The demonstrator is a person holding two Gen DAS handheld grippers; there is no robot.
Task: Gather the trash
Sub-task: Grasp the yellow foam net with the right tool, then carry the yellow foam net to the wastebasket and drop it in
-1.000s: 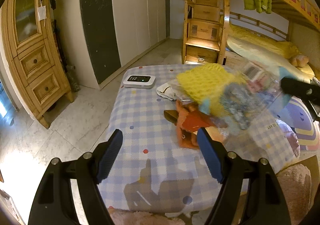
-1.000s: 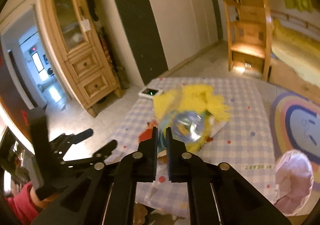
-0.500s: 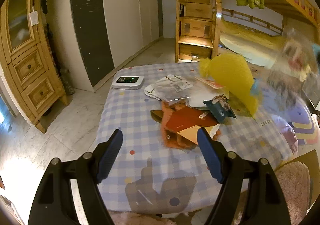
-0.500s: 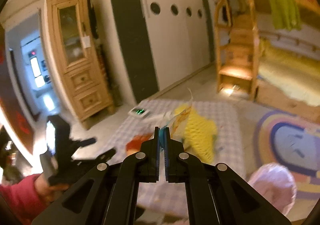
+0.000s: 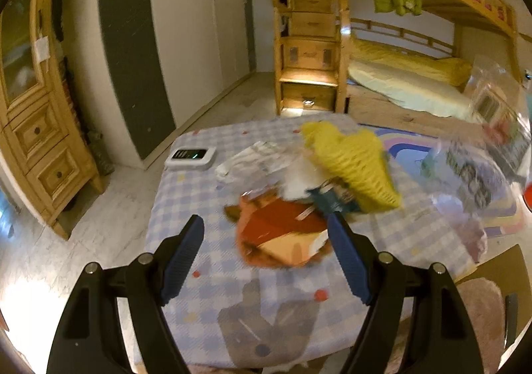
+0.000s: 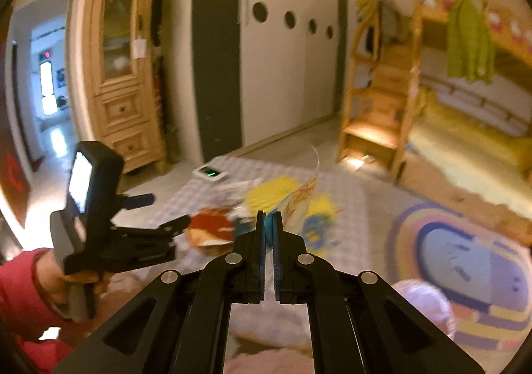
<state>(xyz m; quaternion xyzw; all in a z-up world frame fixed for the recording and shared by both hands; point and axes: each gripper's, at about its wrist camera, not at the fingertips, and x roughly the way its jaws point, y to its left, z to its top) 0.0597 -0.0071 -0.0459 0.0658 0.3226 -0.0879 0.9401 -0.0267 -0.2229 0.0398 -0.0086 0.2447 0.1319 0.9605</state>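
Observation:
A heap of trash lies on the checked table (image 5: pixel 206 261): an orange and red wrapper (image 5: pixel 282 234), a dark teal packet (image 5: pixel 332 201), white wrappers (image 5: pixel 252 158) and a yellow knitted piece (image 5: pixel 355 168). My left gripper (image 5: pixel 266 254) is open and empty, just short of the orange wrapper. My right gripper (image 6: pixel 268 224) is shut on a clear plastic wrapper (image 6: pixel 299 204), held in the air; that wrapper also shows blurred at the right of the left wrist view (image 5: pixel 482 161). The left gripper shows in the right wrist view (image 6: pixel 156 217).
A white device with a green light (image 5: pixel 191 156) lies at the table's far left corner. A pink bag (image 6: pixel 429 307) sits on the floor right of the table. A striped rug (image 6: pixel 465 257), bunk bed (image 5: pixel 415 84) and wooden cabinet (image 5: pixel 36 128) surround the table.
My right gripper has lifted the clear wrapper off the heap and carried it up and to the right. The yellow piece shifted on the table. My left gripper stayed open.

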